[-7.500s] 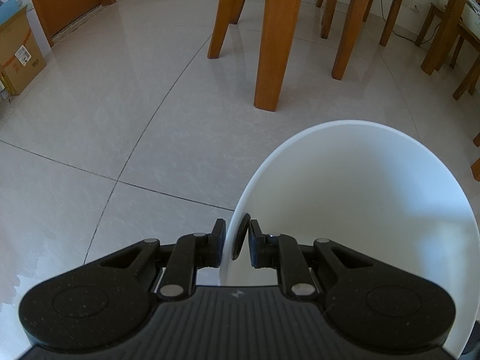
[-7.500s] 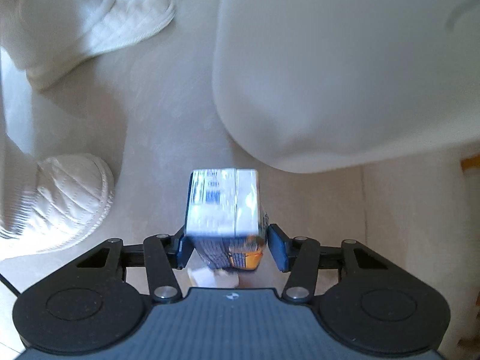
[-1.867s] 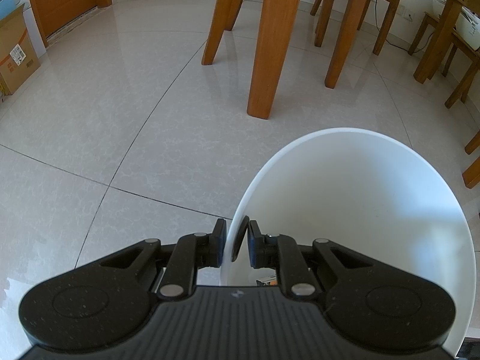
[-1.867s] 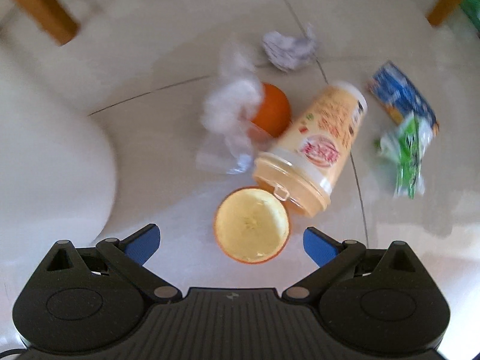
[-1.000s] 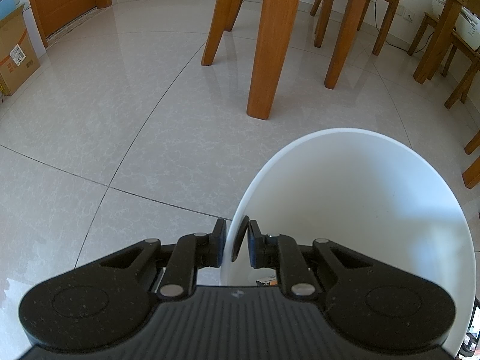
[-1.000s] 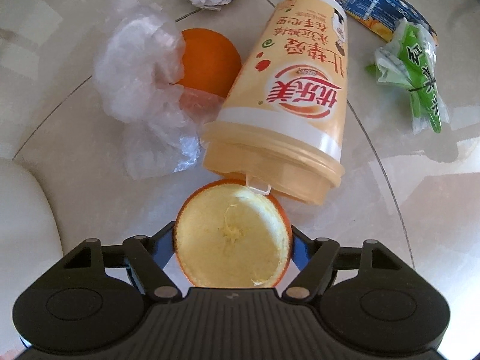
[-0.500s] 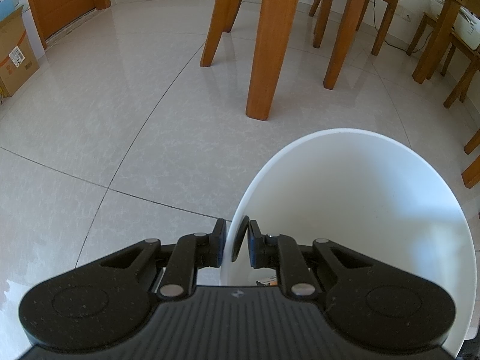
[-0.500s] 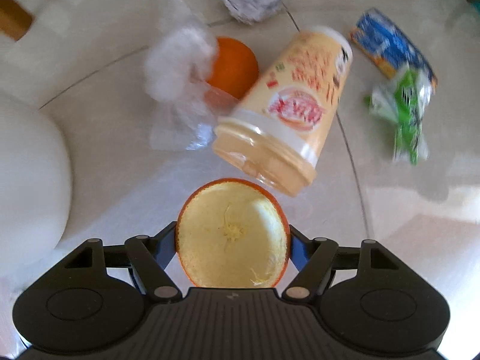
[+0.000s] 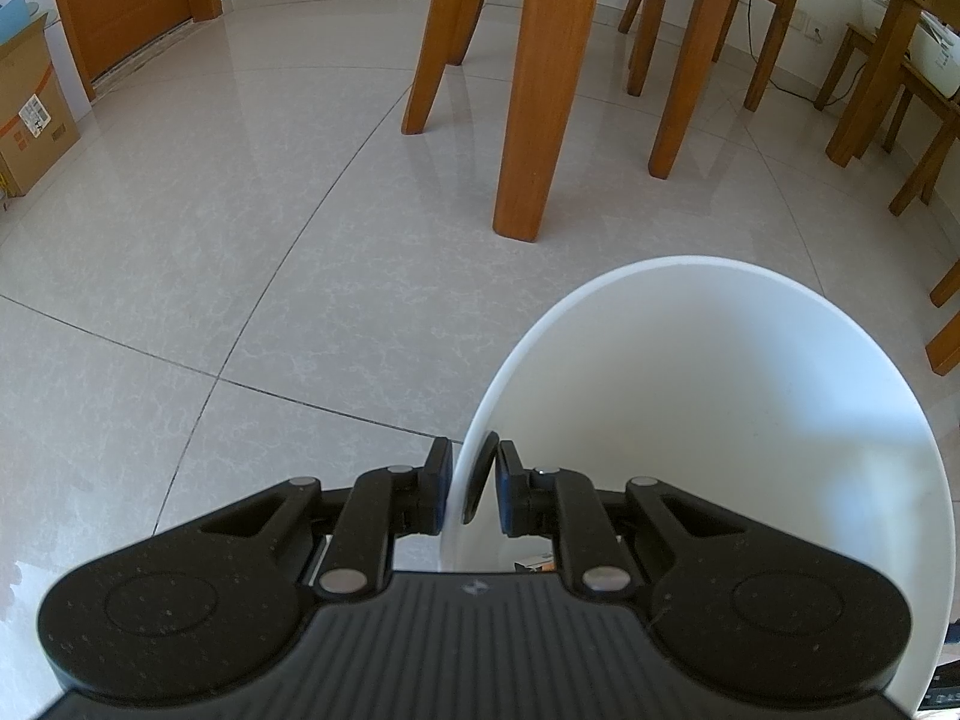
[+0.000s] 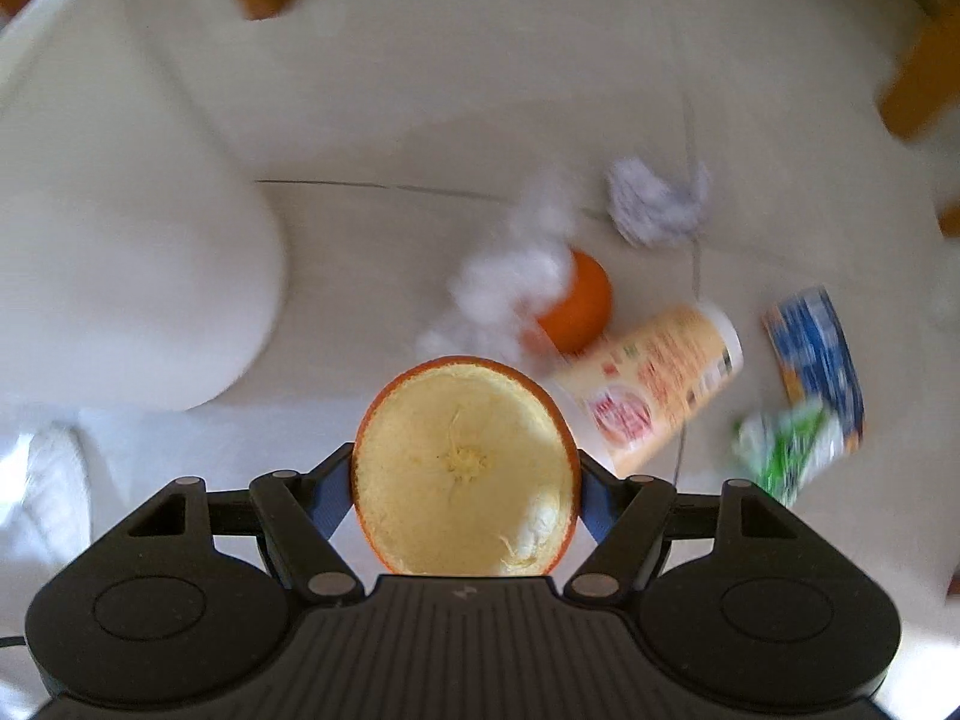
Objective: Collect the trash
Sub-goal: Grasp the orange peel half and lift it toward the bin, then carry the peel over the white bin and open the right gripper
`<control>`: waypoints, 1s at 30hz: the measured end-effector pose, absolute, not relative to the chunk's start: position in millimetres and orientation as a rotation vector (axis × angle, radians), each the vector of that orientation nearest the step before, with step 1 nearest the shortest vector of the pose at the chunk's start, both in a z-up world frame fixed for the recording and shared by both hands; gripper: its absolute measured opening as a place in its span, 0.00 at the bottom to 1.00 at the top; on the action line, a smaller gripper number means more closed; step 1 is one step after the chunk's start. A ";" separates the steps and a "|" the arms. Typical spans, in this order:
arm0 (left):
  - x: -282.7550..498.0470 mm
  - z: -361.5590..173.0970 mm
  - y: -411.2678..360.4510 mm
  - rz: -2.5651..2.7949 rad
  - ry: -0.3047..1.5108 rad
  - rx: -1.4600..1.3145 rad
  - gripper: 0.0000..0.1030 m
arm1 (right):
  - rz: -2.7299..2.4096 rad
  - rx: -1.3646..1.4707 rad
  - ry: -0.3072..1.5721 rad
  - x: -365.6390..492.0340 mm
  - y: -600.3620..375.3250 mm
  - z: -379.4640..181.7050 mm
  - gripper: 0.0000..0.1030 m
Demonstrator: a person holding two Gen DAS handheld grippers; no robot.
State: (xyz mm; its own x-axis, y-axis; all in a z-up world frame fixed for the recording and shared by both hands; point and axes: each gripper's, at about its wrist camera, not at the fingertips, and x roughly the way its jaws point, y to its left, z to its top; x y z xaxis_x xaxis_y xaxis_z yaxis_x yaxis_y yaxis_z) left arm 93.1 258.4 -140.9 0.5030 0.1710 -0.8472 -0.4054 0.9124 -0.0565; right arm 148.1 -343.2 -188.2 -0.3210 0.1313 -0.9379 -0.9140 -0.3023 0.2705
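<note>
Peel [image 10: 465, 468] now lifted off floor vs 1 s ago, litter farther below. Half orange rind, pale pith facing cam, clamped in right claw [image 10: 465, 495]. Left claw [image 9: 471, 483] pinched tight on white bin [image 9: 720, 420] rim, unmoved. Cup [image 10: 654, 384], orange [image 10: 576, 300], wrappers blurred on glossy tile floor [image 9: 240, 210]; wooden table legs [image 9: 540, 90] beyond.

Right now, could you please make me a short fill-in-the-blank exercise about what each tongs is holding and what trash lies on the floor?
1. The right tongs grip a hollowed ____ peel half.
2. The left tongs pinch the rim of the ____ bin.
3. The printed cup on the floor lies on its ____.

Missing words: orange; white; side
</note>
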 end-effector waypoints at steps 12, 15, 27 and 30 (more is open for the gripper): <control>94.9 -142.2 260.6 0.353 0.986 -0.262 0.13 | 2.143 -1.292 0.890 110.8 -321.6 -86.6 0.75; 95.4 -142.6 261.4 0.354 0.987 -0.263 0.13 | 2.330 -1.396 0.782 92.8 -316.9 -55.2 0.75; 94.6 -143.6 264.2 0.351 0.986 -0.265 0.13 | 2.631 -1.309 0.656 11.0 -332.9 10.3 0.80; 92.3 -143.7 263.2 0.348 0.983 -0.265 0.13 | 2.646 -1.297 0.662 10.6 -333.4 9.2 0.82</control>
State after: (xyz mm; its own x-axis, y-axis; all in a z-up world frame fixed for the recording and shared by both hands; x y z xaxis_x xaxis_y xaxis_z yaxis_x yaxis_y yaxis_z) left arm 92.3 263.2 -143.7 0.5068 0.1664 -0.8458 -0.4026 0.9133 -0.0615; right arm 10.6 -333.4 9.2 -0.6253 -0.0812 -0.7762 -0.2940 -0.8968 0.3306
